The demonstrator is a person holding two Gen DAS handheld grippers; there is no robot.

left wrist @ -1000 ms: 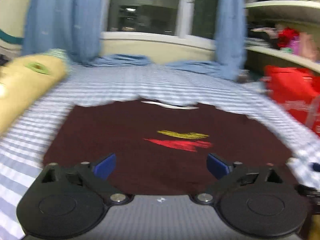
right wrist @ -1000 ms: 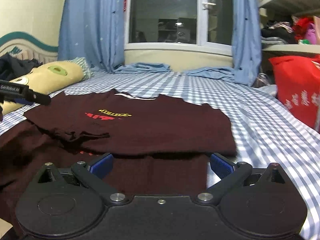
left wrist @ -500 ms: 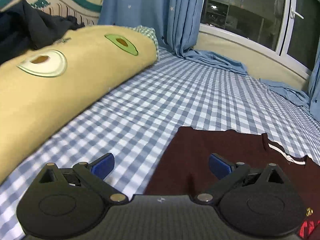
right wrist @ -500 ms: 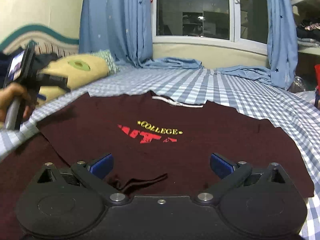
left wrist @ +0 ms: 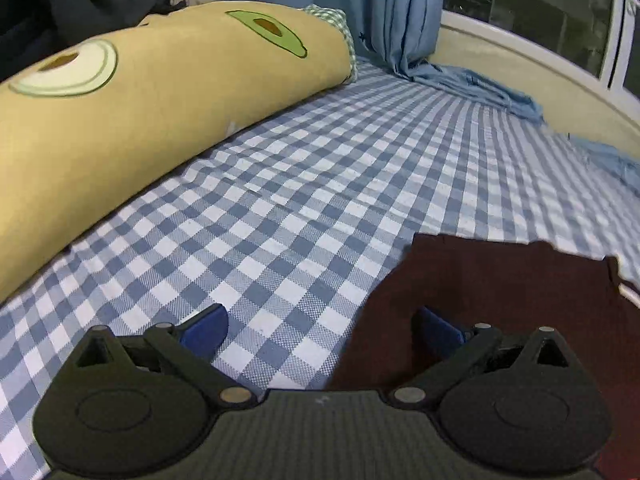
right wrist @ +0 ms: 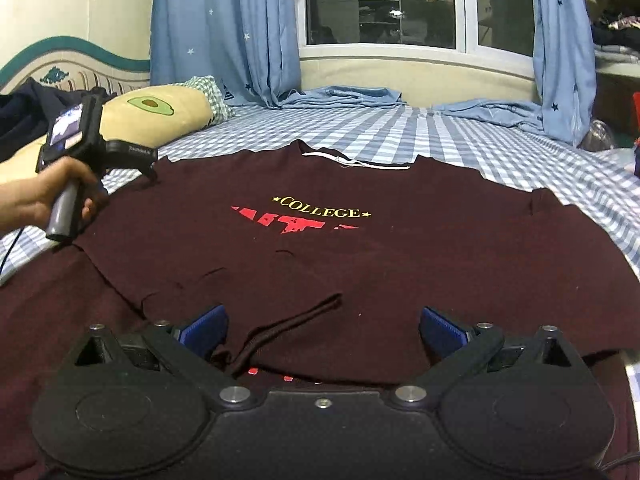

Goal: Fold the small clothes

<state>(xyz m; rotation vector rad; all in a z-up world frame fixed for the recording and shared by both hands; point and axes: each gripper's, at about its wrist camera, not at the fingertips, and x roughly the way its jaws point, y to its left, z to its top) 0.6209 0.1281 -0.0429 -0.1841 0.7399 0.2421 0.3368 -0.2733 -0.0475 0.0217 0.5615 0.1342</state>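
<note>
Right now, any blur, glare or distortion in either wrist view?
Left wrist: sharp, no motion blur; fisheye bends the checked bedsheet lines and the windowsill; black vignette in the top corners; the maroon T-shirt reads very dark. Right wrist: sharp, COLLEGE print legible; the window shows reflections of the room; curtains bow outward at the edges.

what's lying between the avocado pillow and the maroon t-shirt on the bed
Nothing. In the left wrist view, only bare blue-and-white checked bedsheet lies between the avocado pillow and the maroon t-shirt. The right wrist view agrees.
</note>
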